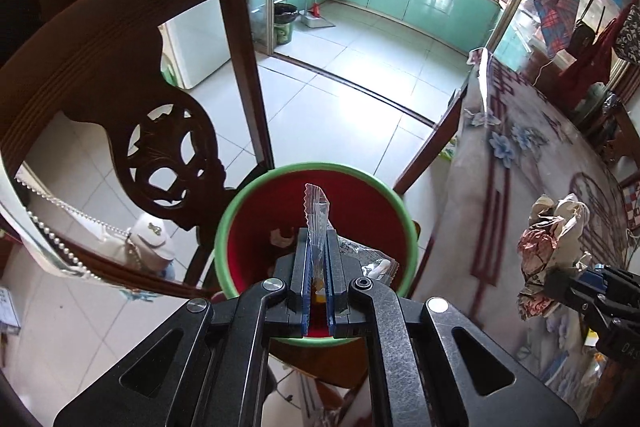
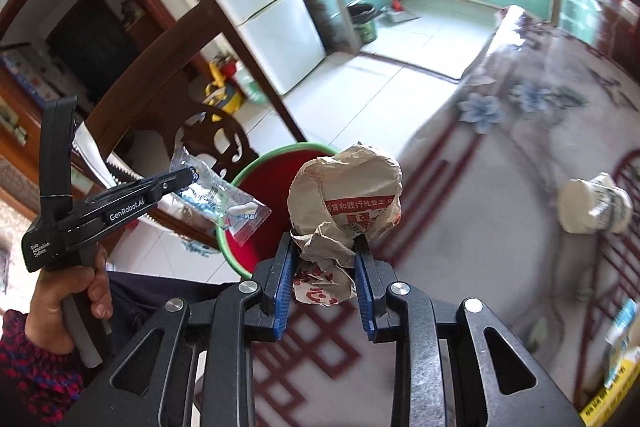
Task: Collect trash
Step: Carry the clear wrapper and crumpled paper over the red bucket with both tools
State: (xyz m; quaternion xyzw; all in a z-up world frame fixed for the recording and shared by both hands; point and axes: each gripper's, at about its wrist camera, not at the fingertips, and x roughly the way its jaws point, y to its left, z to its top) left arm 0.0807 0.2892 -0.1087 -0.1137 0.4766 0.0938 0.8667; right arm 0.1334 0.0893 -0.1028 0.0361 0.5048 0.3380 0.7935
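Note:
My left gripper is shut on a clear plastic snack wrapper and holds it over the mouth of a red bin with a green rim. The bin holds some wrappers. In the right wrist view the left gripper holds the wrapper above the bin. My right gripper is shut on a crumpled paper ball, just right of the bin, above the table edge. The paper ball also shows in the left wrist view with the right gripper.
A dark carved wooden chair stands left of and behind the bin. The table with a flowered cloth lies to the right; a white cup lies on it. Tiled floor leads to a green kitchen.

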